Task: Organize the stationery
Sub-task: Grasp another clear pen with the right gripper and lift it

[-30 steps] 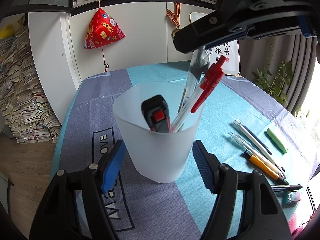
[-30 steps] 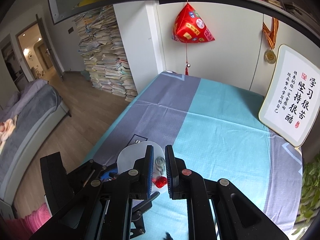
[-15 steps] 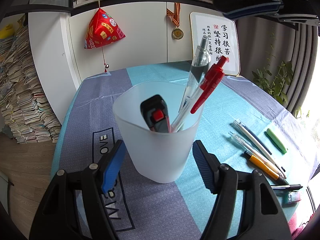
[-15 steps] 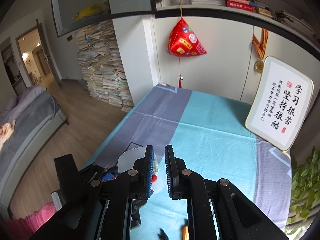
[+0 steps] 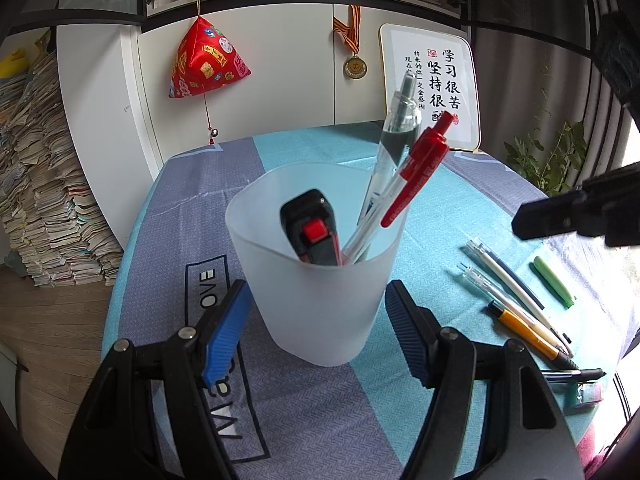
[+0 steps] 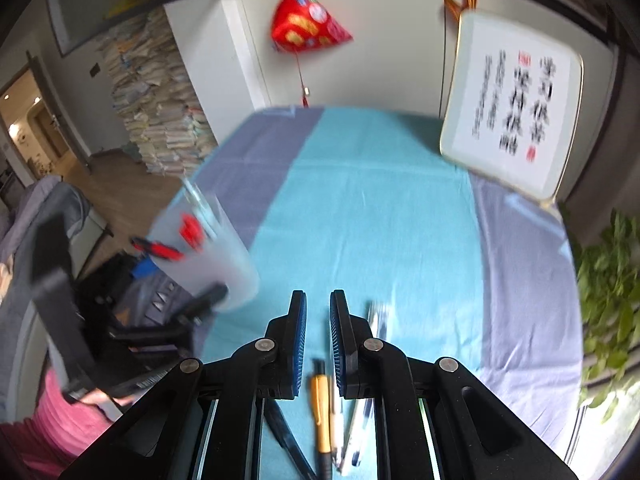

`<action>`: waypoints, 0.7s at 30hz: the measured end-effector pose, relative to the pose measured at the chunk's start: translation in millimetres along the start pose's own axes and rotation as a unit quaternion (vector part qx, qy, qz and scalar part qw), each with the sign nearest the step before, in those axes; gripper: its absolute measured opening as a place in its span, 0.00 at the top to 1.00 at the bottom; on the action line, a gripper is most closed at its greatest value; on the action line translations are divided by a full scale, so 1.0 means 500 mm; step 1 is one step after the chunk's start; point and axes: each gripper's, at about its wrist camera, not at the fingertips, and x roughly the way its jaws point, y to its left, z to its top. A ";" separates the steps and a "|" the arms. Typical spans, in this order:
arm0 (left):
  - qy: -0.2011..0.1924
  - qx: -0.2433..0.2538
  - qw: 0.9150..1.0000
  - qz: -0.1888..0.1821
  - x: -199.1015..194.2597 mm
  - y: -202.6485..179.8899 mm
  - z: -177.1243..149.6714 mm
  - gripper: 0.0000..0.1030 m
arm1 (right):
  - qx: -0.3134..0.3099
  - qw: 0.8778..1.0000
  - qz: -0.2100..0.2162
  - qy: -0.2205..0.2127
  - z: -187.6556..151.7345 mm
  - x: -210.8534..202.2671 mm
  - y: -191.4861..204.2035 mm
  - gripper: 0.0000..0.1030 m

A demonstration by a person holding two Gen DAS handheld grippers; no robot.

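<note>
Left wrist view: left gripper [image 5: 316, 316] straddles a frosted plastic cup [image 5: 320, 292] standing upright on the tablecloth [image 5: 180, 208]; blue pads sit at the cup's lower sides, w/ slim gaps visible, esp. on the right-hand side of the pic.
Left grip: fingers as close as they get, clamped round the cup; firm contact hard to confirm from the pic alone.
Cup contents: black utility knife w/ red slider [image 5: 312, 228], clear pen [image 5: 394, 140] and red-capped pen [image 5: 416, 172], both pens leaning toward the cup's right rim.
Loose pens (table, right of cup): clear pen, white/navy pen [image 5: 508, 276], green marker [image 5: 554, 280], orange pen [image 5: 524, 332], black pen [image 5: 572, 374] lying flat, roughly parallel, close together.
Small item: pale eraser-like block [image 5: 590, 392] just beside the black pen; can't tell exactly what it is.
Right wrist view: right gripper [image 6: 318, 344] points down at the table above the loose pens; pic is motion-blurred.
Right grip: fingers nearly closed, nothing between them; empty.
Under right gripper: orange pen [image 6: 322, 412] shows in the narrow gap, lower down on the cloth, not touched; white pens just to its right, dark pen to its left.
Cup from right view: left of the gripper [image 6: 208, 252], blurred, left gripper's black frame around its base.
Backdrop: framed calligraphy board [image 6: 512, 108] at the table's far edge, red hanging ornament [image 5: 206, 60] on the cabinet, book stacks on the floor.
</note>
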 end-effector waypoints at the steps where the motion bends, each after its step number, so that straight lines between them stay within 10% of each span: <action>1: 0.000 0.000 1.000 0.000 0.000 0.000 0.000 0.33 | -0.002 1.000 -0.004 0.009 -0.008 0.015 0.000 0.88; 14: 0.002 -0.002 1.000 -0.002 0.001 0.001 0.001 0.33 | -0.006 0.998 -0.016 0.053 -0.034 0.099 -0.011 0.87; 21: 0.003 -0.003 1.000 -0.002 0.003 0.001 0.000 0.33 | -0.009 0.997 -0.028 0.064 -0.035 0.123 -0.015 0.71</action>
